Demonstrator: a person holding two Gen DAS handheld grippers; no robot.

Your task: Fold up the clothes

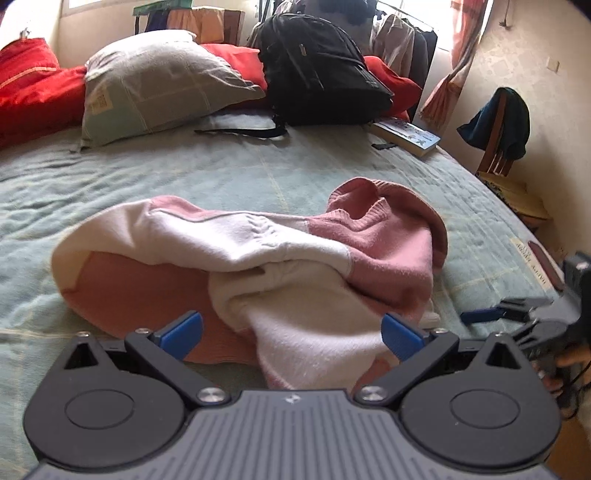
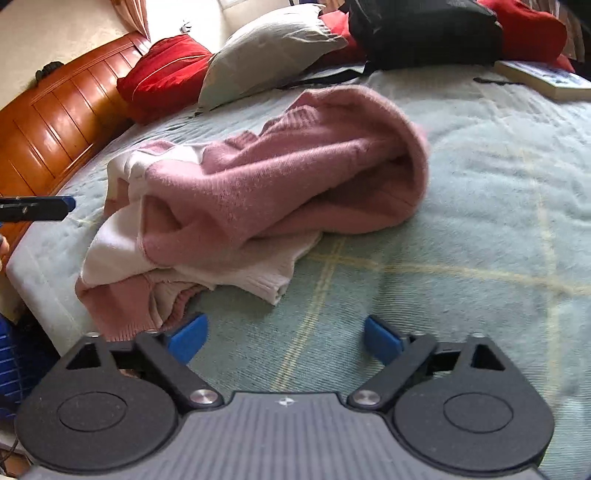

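there, a crumpled pink-and-white sweater (image 1: 251,266) lay on the pale green bedspread (image 1: 147,173). both the left gripper (image 1: 291,334) and right gripper (image 2: 284,338) stood wide open, holding nothing, hovering just beside the sweater's near edge.

Sunlit bedroom: wooden headboard (image 2: 55,122), curtained window (image 1: 448,22), chair (image 1: 496,147).

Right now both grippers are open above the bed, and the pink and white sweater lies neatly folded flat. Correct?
Not quite. Left gripper and right gripper are open, but the sweater lies crumpled in a heap on the bed, as the right wrist view shows.
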